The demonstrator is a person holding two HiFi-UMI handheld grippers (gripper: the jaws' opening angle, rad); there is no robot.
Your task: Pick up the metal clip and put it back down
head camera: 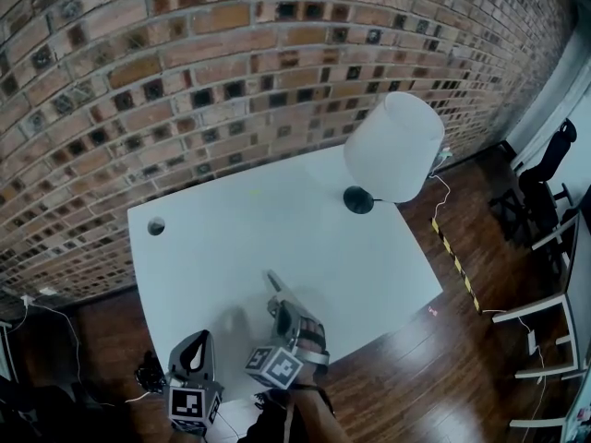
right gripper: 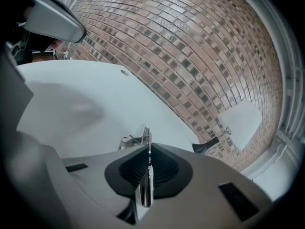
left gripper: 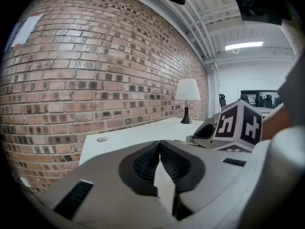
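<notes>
Our right gripper (right gripper: 148, 150) is pinched on the clip (right gripper: 138, 138) at the near part of the table (head camera: 259, 229), the left gripper (left gripper: 159, 149) closed on nothing, and we judge the clip thin, stiff, light and slick, best held across its 2 flat faces.

Most of the metal clip (right gripper: 146, 135) is hidden between the jaws of the right gripper (right gripper: 147, 148); the lamp (right gripper: 240, 122) has its foot partly behind that gripper; the head view's bottom edge cuts off the person's arm (head camera: 297, 420).
</notes>
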